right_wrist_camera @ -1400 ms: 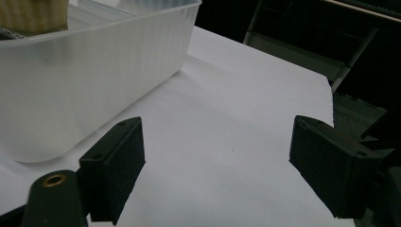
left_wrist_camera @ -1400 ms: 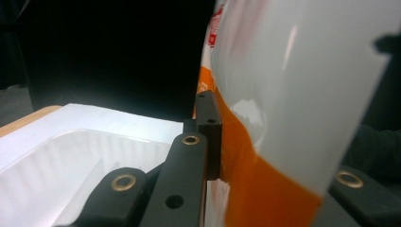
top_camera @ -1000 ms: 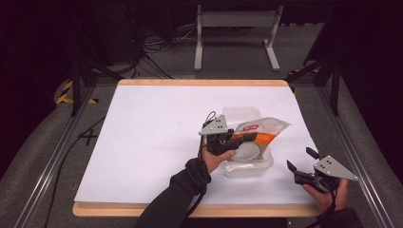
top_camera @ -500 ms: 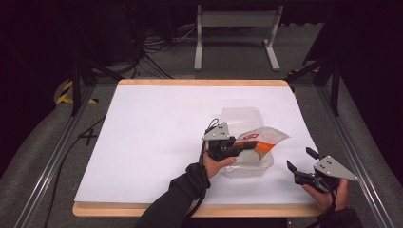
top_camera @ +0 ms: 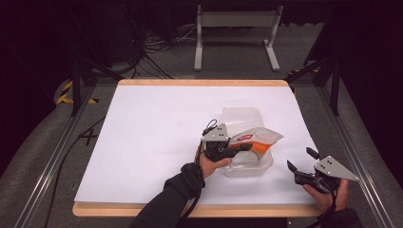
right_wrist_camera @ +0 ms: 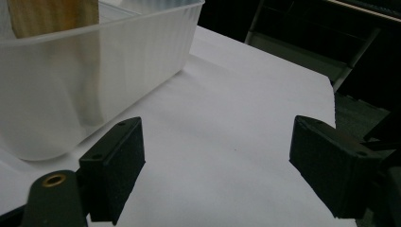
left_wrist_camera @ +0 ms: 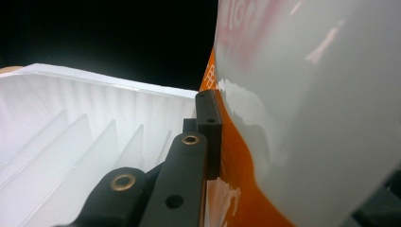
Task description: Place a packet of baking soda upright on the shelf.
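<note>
An orange and white pouch (top_camera: 260, 137) hangs tilted over a translucent ribbed tub (top_camera: 249, 169) on the white table sheet (top_camera: 157, 128). My left gripper (top_camera: 243, 147) is shut on the pouch's near end, just above the tub. In the left gripper view one pad (left_wrist_camera: 208, 135) presses on the pouch (left_wrist_camera: 302, 118), with the tub's ribbed wall (left_wrist_camera: 71, 127) behind; the other jaw is hidden by the pouch. My right gripper (top_camera: 301, 159) stands open at the front right, apart from the tub. Nothing lies between the right gripper's (right_wrist_camera: 217, 165) pads, and the tub (right_wrist_camera: 85, 80) is to their left.
The white sheet covers a wooden table (top_camera: 199, 82) whose front edge is close to the right hand. Metal rails (top_camera: 52, 156) run along both sides. A metal stand (top_camera: 235, 28) and cables (top_camera: 152, 52) lie on the dark floor beyond the far edge.
The left gripper and the pouch have shifted slightly towards the near side and lower over the tub. The right gripper has stayed in place.
</note>
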